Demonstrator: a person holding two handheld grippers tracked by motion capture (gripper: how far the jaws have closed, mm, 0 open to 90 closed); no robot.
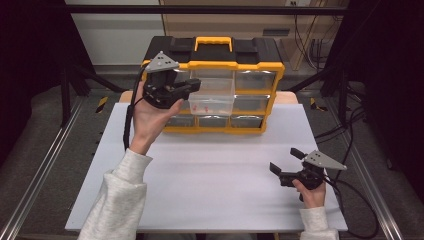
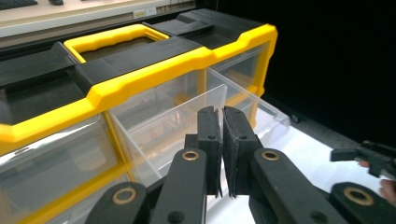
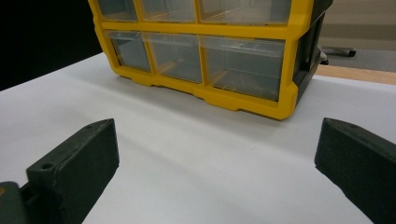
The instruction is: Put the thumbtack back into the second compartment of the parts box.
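**A:** So we're holding the left gripper up at the yellow and black organizer box, and its fingers are sitting squeezed nearly together with nothing between them. Just a thin slit of air showing in the left gripper view

**B:** Yep, and the clear drawer is sticking out of the middle column, pulled partway. From the fingers it's lying just ahead and a bit below, its open top facing up. In the left gripper view the drawer's near wall is showing right behind the fingertips, but we can't tell if they're touching it

**A:** There are small reddish bits lying inside it in the high view, too blurry to name

**B:** Meanwhile we're resting the right gripper low over the white table, well apart from the box. Its fingers are standing wide and gripping nothing

**A:** And from those fingers the box is sitting straight ahead, its bottom row of closed drawers facing us, with bare table running between

**B:** The yellow handle is lying flat on the lid, up and left of the left fingers
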